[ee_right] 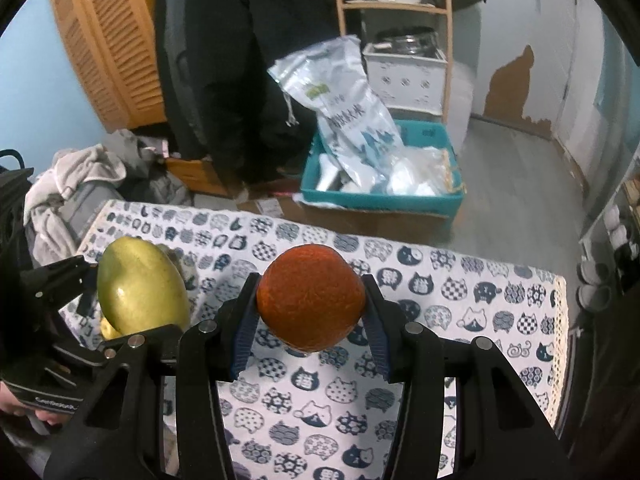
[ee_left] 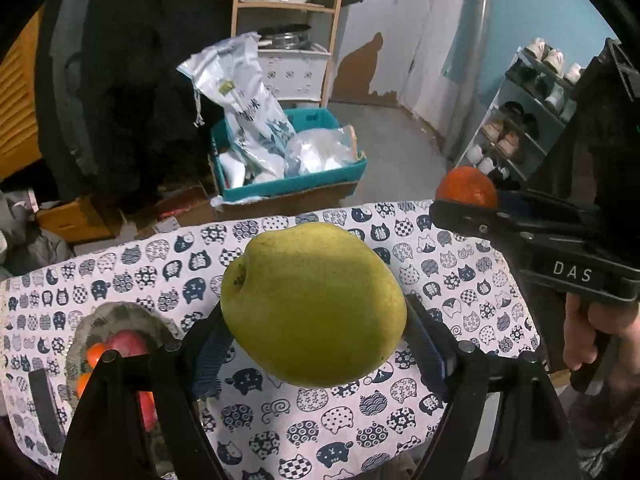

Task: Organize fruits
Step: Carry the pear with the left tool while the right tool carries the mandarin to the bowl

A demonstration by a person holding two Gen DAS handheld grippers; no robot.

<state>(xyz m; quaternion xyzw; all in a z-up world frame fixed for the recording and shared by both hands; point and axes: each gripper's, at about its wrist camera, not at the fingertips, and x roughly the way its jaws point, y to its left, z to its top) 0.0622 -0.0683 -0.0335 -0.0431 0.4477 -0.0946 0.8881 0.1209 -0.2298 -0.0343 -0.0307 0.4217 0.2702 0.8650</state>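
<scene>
While left tongs (ee_left: 316,344) clamp the pear (ee_left: 314,304), right tongs (ee_right: 310,320) (alongside) pinch the orange (ee_right: 311,297)

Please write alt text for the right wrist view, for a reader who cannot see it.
The right gripper holds an orange between its jaws above a table covered with a cat-print cloth. At the left, the left gripper holds a green pear; a teal box of bags stands on the floor behind.
</scene>
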